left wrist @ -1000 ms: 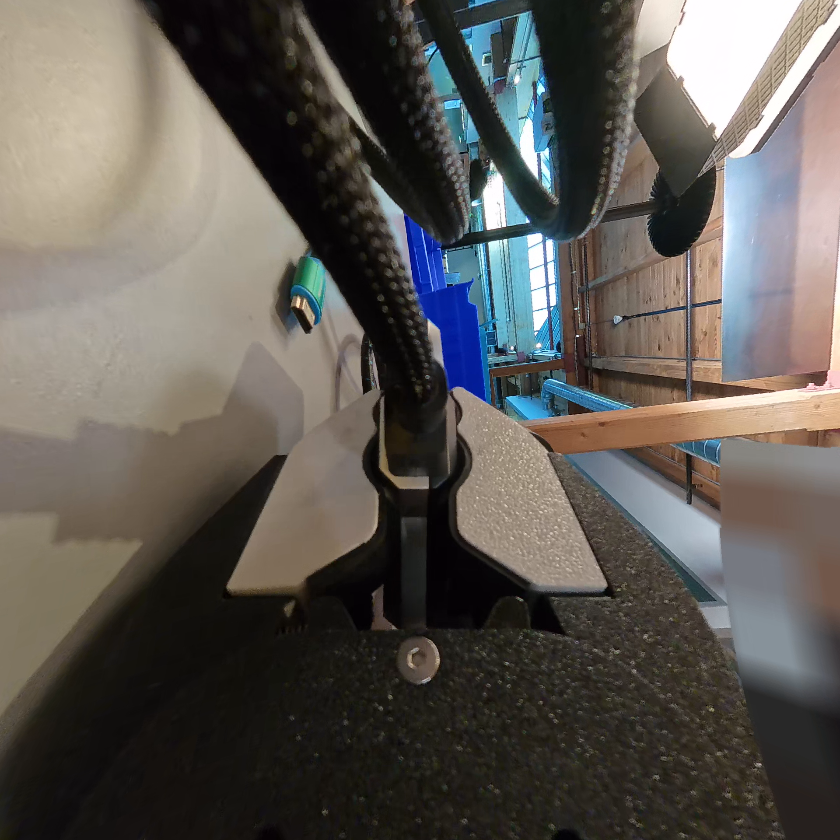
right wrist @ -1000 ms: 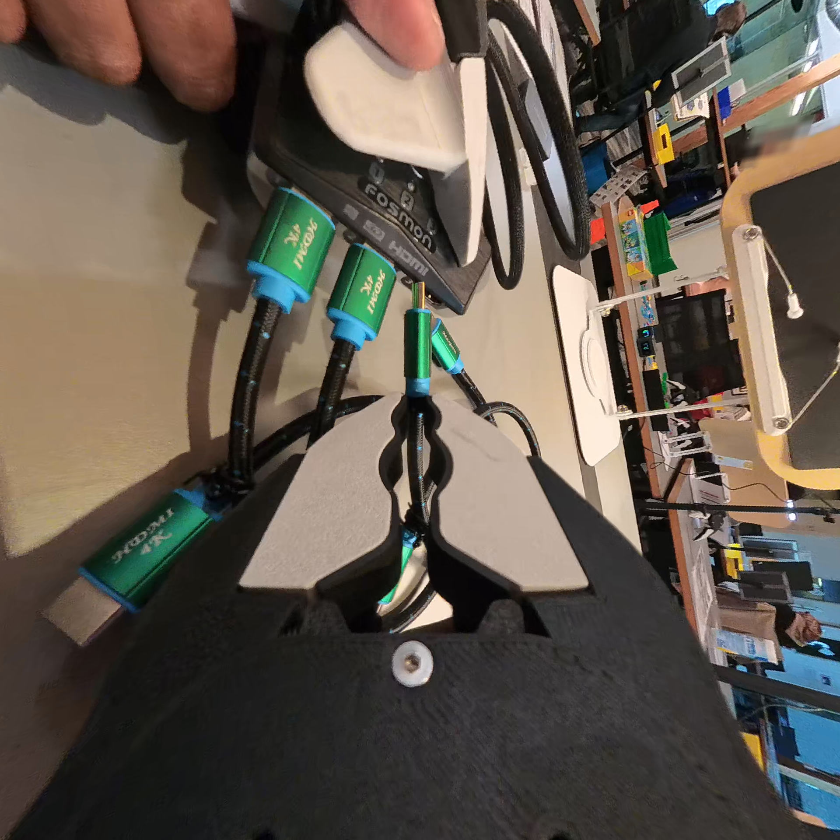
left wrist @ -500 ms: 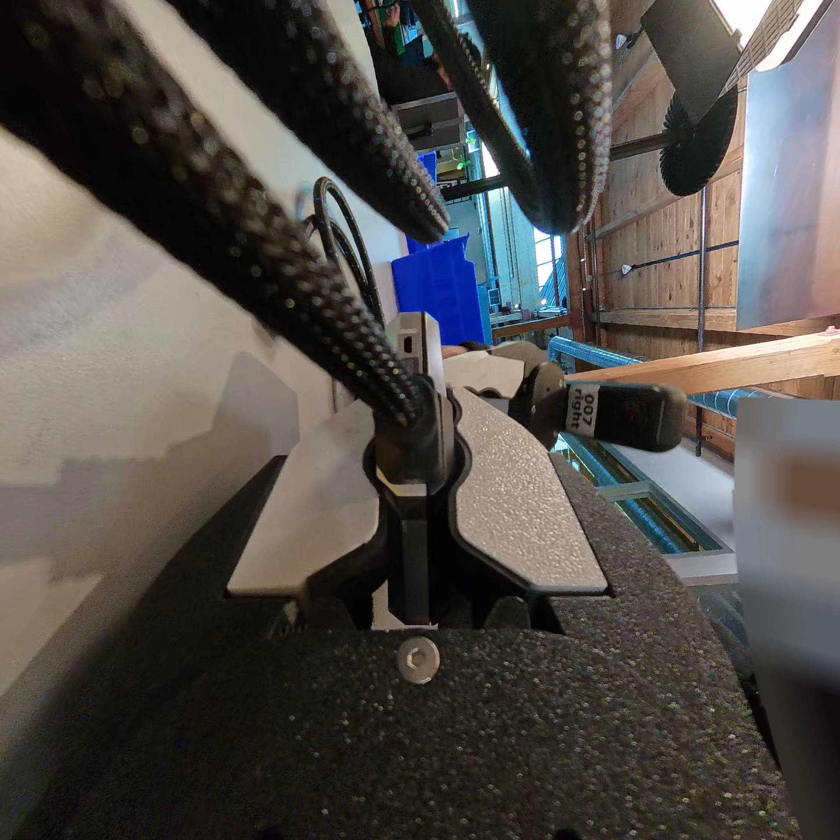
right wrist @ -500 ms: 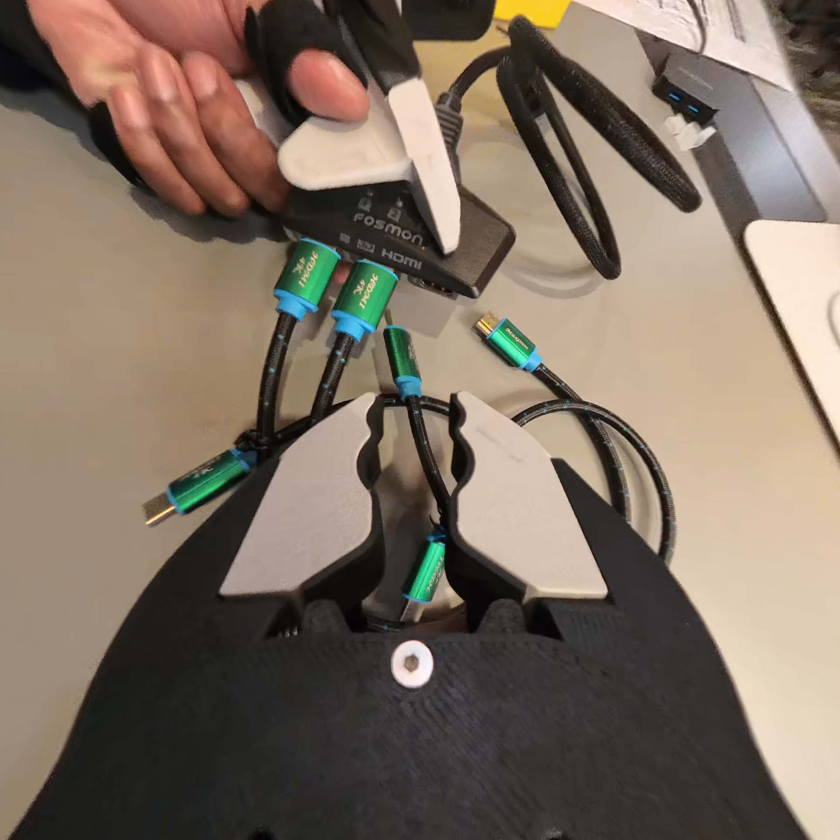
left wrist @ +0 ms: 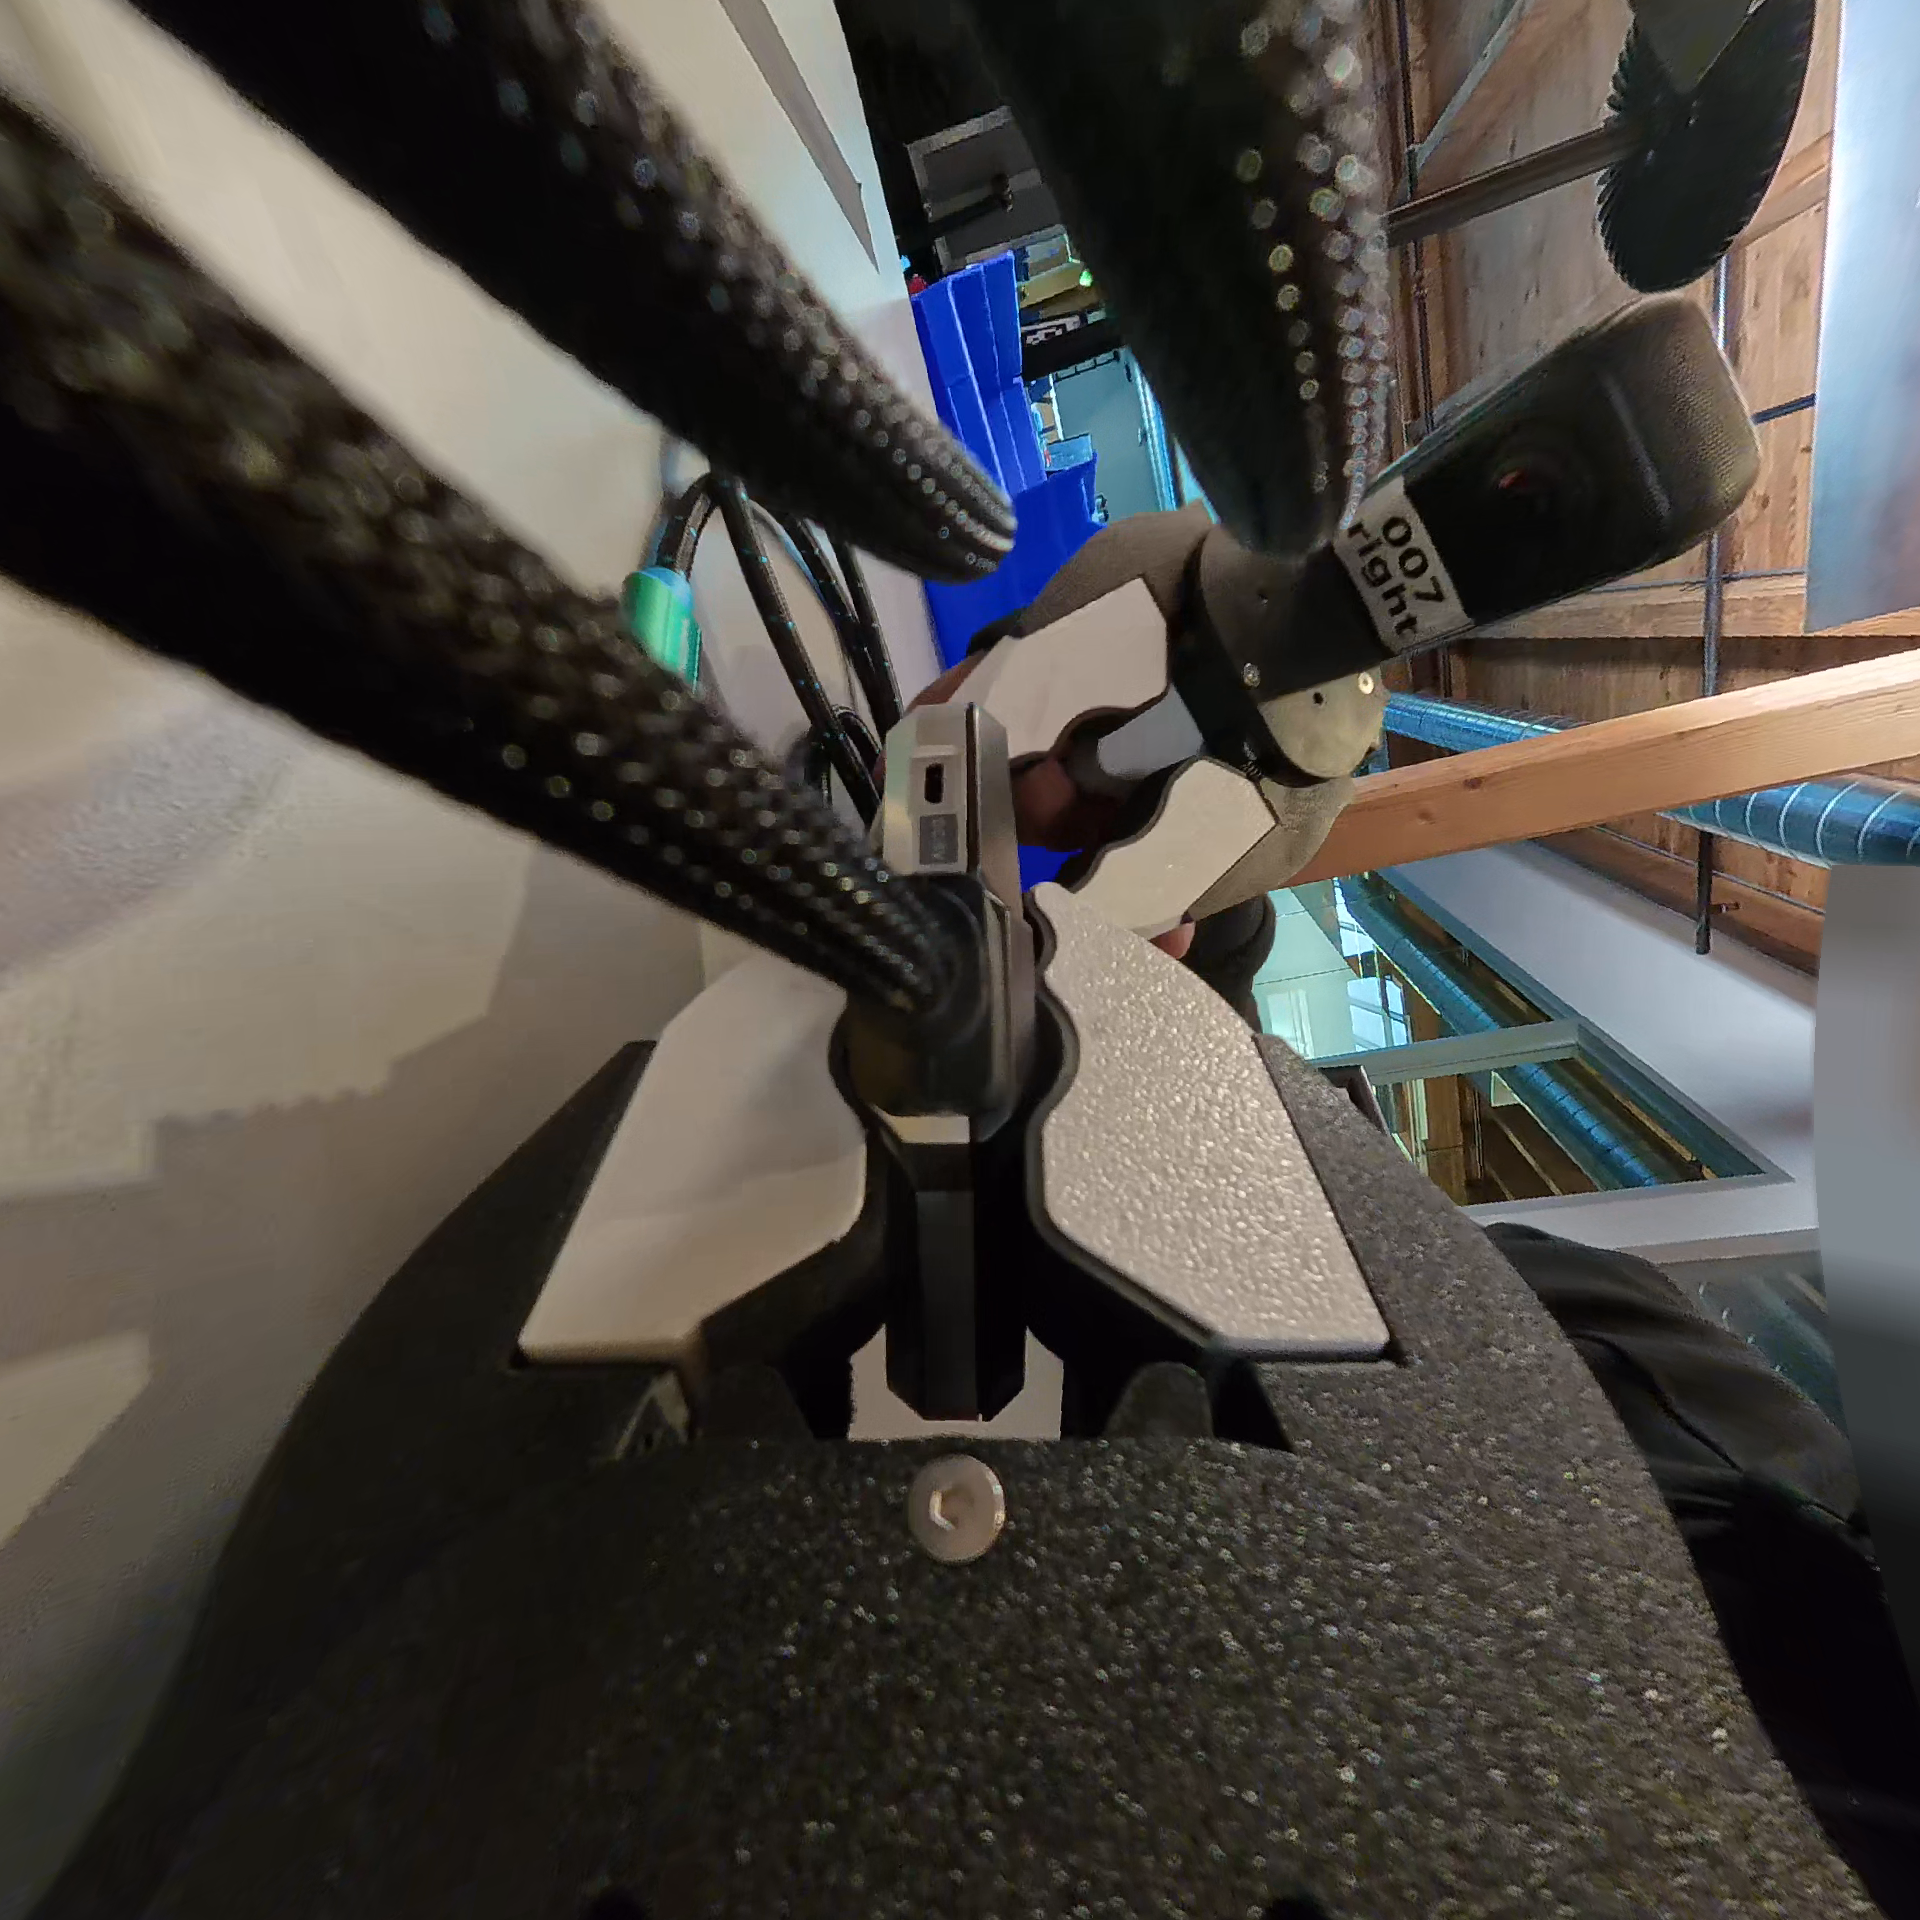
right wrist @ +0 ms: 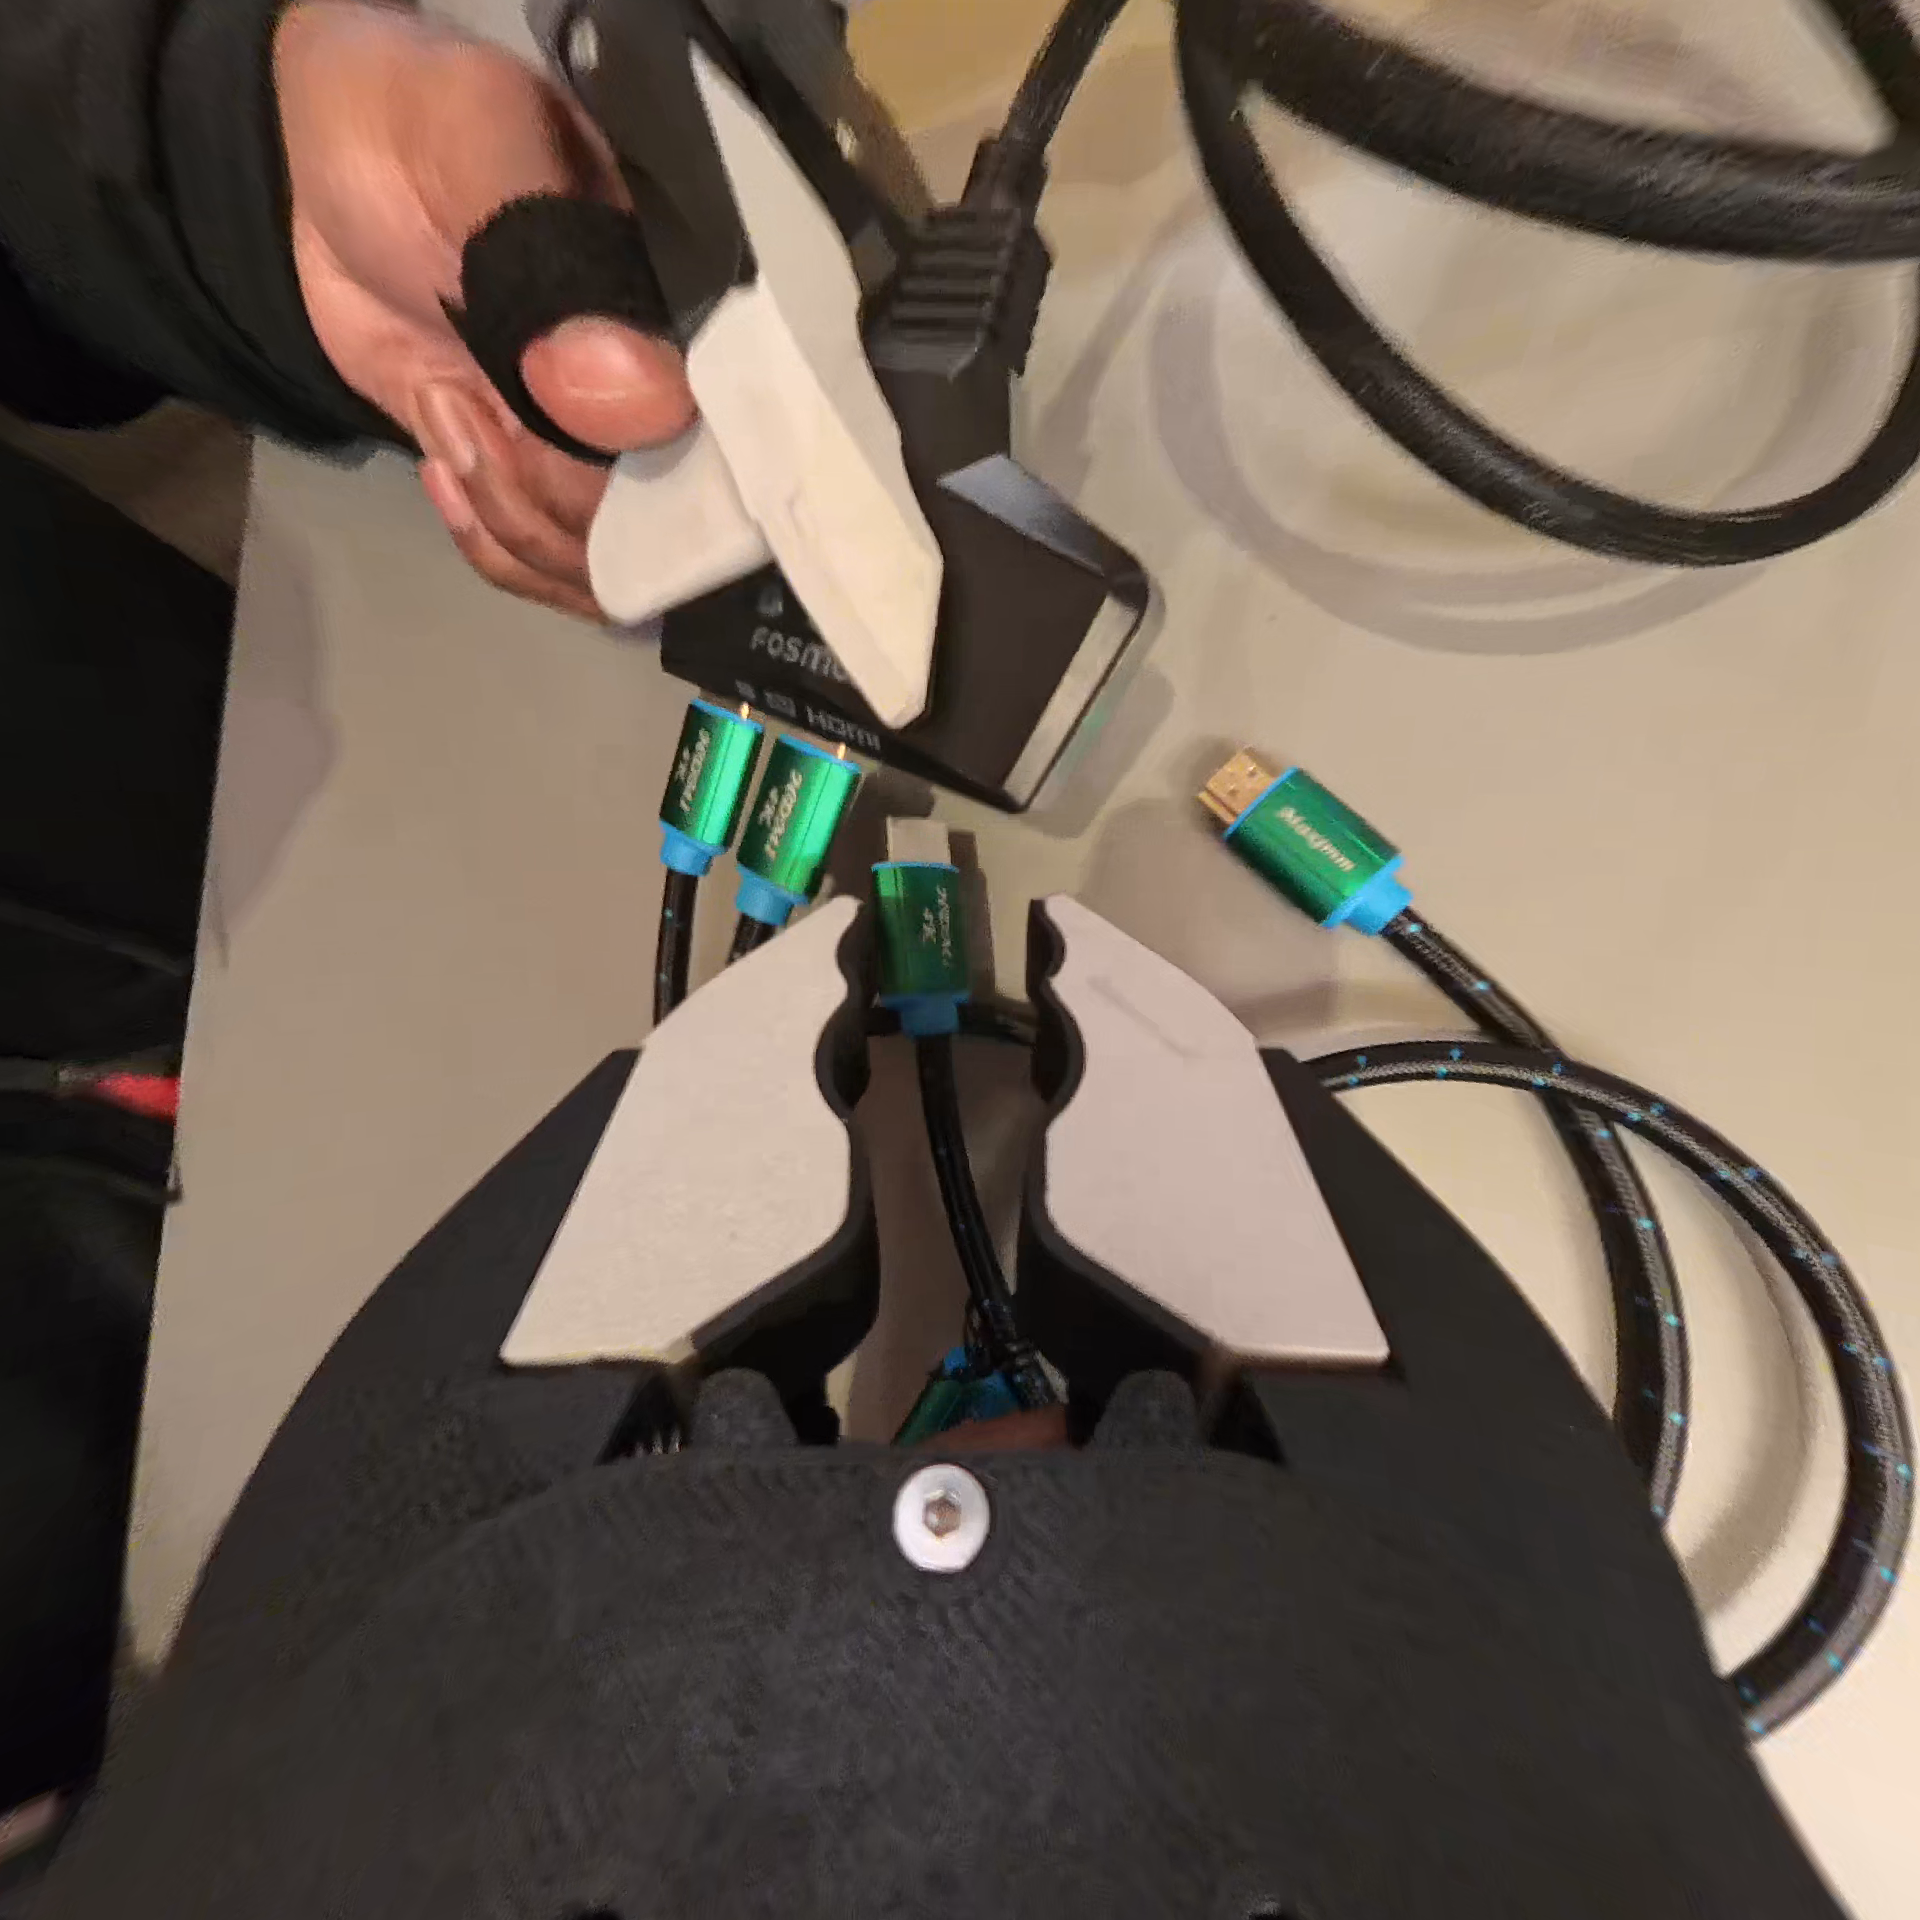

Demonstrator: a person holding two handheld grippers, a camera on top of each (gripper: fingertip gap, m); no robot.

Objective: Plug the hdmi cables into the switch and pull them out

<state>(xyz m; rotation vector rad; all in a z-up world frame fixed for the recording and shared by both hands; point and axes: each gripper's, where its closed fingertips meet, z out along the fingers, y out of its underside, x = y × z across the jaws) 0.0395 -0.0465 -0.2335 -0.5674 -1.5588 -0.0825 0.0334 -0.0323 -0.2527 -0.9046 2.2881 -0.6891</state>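
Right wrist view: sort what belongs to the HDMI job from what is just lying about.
Job:
- black switch, clamped in the left gripper
- two green plugs at its ports
- third green plug between the open right gripper fingers
- loose green plug

Lying about:
- thick black cable loop

Black switch [right wrist: 1023,644] tilted off the table; two green plugs [right wrist: 795,826] inserted, others loose.

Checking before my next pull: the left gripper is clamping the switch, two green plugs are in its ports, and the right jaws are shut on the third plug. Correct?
Not quite. In the right wrist view the right gripper has its jaws open, with the third green plug loose between them. The rest stands: the left gripper clamps the switch, with two green plugs at its ports.
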